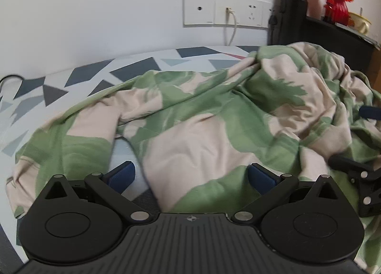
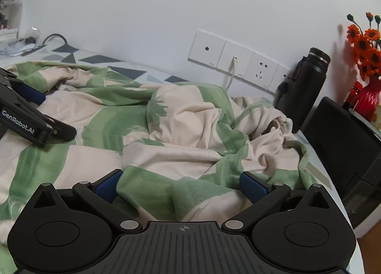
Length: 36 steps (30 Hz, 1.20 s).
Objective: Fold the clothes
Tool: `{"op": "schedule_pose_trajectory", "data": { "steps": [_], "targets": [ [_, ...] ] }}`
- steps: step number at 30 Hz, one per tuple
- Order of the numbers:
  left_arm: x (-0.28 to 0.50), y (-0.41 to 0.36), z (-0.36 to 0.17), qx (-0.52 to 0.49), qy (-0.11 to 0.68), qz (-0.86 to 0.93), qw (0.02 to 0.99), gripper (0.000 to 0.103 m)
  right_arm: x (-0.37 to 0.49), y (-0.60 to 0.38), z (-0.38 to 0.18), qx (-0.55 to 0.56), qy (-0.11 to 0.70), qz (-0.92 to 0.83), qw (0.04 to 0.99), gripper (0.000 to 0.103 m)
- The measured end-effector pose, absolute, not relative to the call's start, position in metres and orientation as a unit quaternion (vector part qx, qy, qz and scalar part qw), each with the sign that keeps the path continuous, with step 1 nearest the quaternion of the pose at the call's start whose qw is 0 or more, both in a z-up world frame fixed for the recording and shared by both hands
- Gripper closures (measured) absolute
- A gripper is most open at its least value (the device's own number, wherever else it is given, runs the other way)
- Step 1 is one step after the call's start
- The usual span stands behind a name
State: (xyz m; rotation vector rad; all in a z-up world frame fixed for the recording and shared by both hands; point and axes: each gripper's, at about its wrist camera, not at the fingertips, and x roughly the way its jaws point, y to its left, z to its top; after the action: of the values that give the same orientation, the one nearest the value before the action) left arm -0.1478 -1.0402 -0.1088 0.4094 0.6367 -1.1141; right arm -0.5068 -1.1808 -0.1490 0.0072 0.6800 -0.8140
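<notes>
**Both grippers spread wide over a crumpled green-and-cream garment**

White wall and a geometric-patterned table [image 1: 78, 74] are framing the scene, with grey and blue triangles showing on the cloth-covered top wherever it is bare.

Nearest the left wrist camera, the left gripper [image 1: 190, 175] is hovering low with its jaws standing wide apart, gripping nothing. One blue pad [image 1: 121, 176] is sitting over a bare strip of table beside a sleeve-like lobe, and the other is lying against the fabric. A cream fold of the garment [image 1: 202, 117] is running between the jaws and onward away from the camera.

Nearest the right wrist camera, the right gripper [image 2: 179, 184] is likewise holding its jaws fully spread, with a green hem edge of the garment bunching up between its blue pads [image 2: 253, 189]; whether the pads are pressing the cloth is hard to tell. From this view the left gripper is resting over the cloth at the left edge.

Farther on, the garment is piling into a rumpled heap toward the wall. Behind it, a row of white wall sockets [image 2: 234, 65] is carrying a plugged-in white cable [image 2: 231, 76], and a black flask [image 2: 306, 88] is standing beside a red vase of orange flowers [image 2: 368, 67].
</notes>
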Motion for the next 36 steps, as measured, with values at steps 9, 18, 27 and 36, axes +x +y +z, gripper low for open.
{"op": "schedule_pose_trajectory", "data": {
  "steps": [9, 18, 27, 36],
  "targets": [
    [-0.139, -1.024, -0.109, 0.184, 0.294, -0.495, 0.797, 0.000, -0.486, -1.205, -0.153, 0.116, 0.351, -0.349, 0.861, 0.001],
    [-0.115, -1.012, -0.108, 0.183, 0.295, -0.499, 0.794, 0.000, -0.455, -1.201, -0.154, 0.107, 0.352, -0.332, 0.868, 0.001],
    [-0.089, -0.999, -0.110, 0.163, 0.305, -0.461, 0.817, 0.000, -0.408, -1.191, -0.154, 0.094, 0.354, -0.302, 0.880, 0.001],
    [-0.091, -0.997, -0.111, 0.159, 0.303, -0.450, 0.825, 0.000, -0.402, -1.185, -0.154, 0.085, 0.348, -0.280, 0.891, 0.001]
  ]
}}
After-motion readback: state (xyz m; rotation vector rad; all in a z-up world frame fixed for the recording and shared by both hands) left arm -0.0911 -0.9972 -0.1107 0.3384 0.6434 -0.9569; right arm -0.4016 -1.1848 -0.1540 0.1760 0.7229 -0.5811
